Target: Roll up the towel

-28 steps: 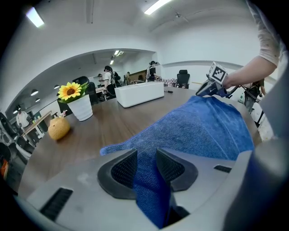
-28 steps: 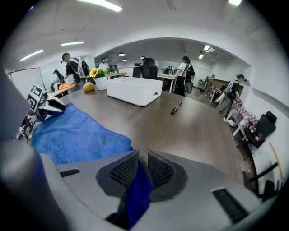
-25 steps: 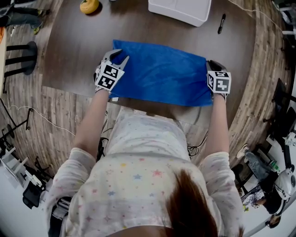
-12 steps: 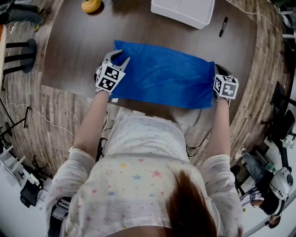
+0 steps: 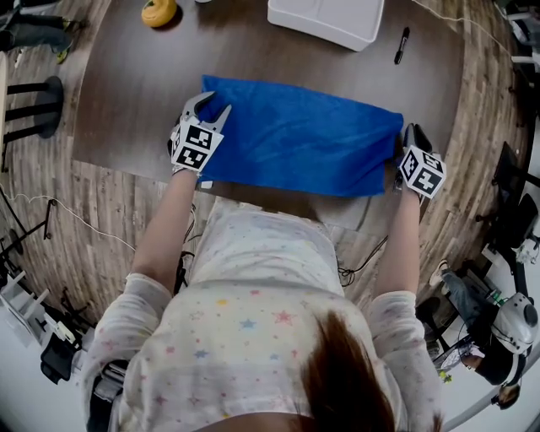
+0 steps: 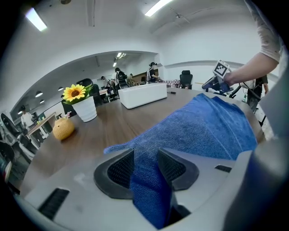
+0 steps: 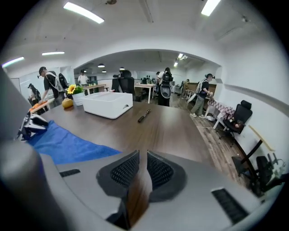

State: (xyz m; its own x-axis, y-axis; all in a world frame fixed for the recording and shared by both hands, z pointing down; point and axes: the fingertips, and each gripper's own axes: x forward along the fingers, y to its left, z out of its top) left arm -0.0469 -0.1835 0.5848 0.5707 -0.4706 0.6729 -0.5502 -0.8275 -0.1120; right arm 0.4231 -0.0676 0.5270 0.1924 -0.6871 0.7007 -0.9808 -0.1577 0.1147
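So the blue towel point(image 5: 299, 135) is lying flat across the middle of the dark worktop point(image 5: 126, 84), long side running left to right. Compared to a second ago it's stretched out wider. Its right edge now sits a good bit further toward the right of the frame.

The left hand-held gripper point(image 5: 211, 105) hasn't really gone anywhere and is parked on the towel's lower left corner. Its jaws have just been easing apart, but in the left gripper view the fabric fills the gap from pad to pad and lifts up off the wood into them, so it's holding the towel.

The right hand-held gripper point(image 5: 411, 135) is the one that changed. It was over the towel's lower right corner before. Now it's slid out to the right and sits just beside the towel's right edge, with its marker cube tipped over at an angle. In its own view the jaws are narrow, with just a slim slit and only bare wood showing through.

The white tray point(image 5: 325, 18), black pen point(image 5: 402, 44) and yellow thing point(image 5: 159, 12) along the top look the same as before.
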